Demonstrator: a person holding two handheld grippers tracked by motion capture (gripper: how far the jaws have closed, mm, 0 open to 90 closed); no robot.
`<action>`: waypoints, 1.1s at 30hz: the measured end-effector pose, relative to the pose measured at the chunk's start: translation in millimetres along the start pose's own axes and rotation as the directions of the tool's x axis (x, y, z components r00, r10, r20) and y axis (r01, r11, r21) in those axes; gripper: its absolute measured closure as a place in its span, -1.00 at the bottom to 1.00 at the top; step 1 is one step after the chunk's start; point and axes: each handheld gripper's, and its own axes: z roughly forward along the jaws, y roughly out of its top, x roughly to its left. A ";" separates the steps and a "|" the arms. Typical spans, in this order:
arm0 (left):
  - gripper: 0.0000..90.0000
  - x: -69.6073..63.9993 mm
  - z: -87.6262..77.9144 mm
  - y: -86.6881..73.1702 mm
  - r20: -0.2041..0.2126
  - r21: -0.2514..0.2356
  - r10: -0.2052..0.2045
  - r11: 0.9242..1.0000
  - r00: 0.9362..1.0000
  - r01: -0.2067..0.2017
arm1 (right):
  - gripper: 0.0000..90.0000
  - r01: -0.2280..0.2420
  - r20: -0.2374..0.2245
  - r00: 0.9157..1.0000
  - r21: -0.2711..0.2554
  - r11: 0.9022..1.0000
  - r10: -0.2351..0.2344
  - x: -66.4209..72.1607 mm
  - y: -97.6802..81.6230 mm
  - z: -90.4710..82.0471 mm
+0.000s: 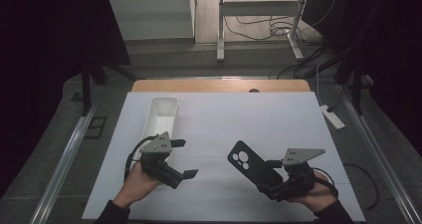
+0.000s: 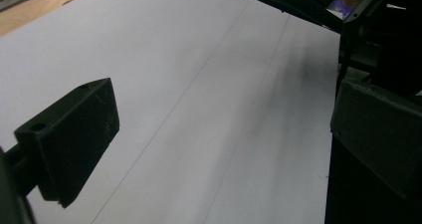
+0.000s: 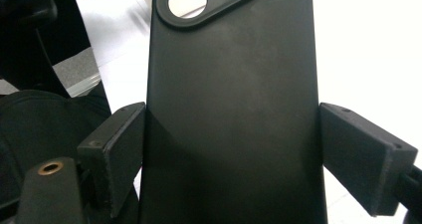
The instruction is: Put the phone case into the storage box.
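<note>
Nearest the person, the right gripper [image 1: 266,180] is clamped across the width of a black phone case [image 1: 251,165], both pads pressed on its long edges, the case raised over the white sheet [image 1: 259,119]. The left gripper [image 1: 181,159] stands wide open, holding nothing. Farther off lies a white tray [image 1: 160,115]. Judgement: the case is being carried; the next move calls for lowering it into the tray or passing it across. The right gripper view shows the camera cutout [image 3: 188,1] close up; the high view shows the tray's position.

phone case [image 3: 231,109] btm cut off | tray [image 1: 160,115] near end behind left gripper [image 1: 180,159]
</note>
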 end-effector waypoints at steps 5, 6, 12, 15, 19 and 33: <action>-1.00 -2.1 6.5 3.2 0.043 -0.016 0.015 1.000 0.999 -0.015 | -0.66 0.029 -0.024 0.999 -0.008 1.000 -0.029 5.3 2.5 3.1; -1.00 -2.1 6.5 3.2 0.043 -0.016 0.015 1.000 0.999 -0.015 | -0.66 0.029 -0.024 0.999 -0.008 1.000 -0.029 5.3 2.5 3.1; -1.00 -7.0 8.8 2.0 0.104 -0.046 0.005 0.999 0.995 0.000 | -0.67 0.057 -0.067 0.996 -0.011 0.998 -0.058 11.9 6.6 9.5; -1.00 -8.4 8.2 0.5 0.115 -0.055 0.021 0.998 0.993 -0.015 | -0.67 0.064 -0.100 0.993 -0.020 0.998 -0.066 15.3 8.9 12.4; -1.00 -8.5 8.4 -1.1 0.136 -0.067 0.028 0.998 0.990 -0.019 | -0.67 0.074 -0.122 0.989 -0.026 0.997 -0.077 18.8 11.8 16.3; -1.00 -10.7 13.6 -3.0 0.223 -0.081 0.086 0.994 0.971 -0.070 | -0.67 0.109 -0.190 0.975 -0.034 0.994 -0.113 27.1 22.6 29.9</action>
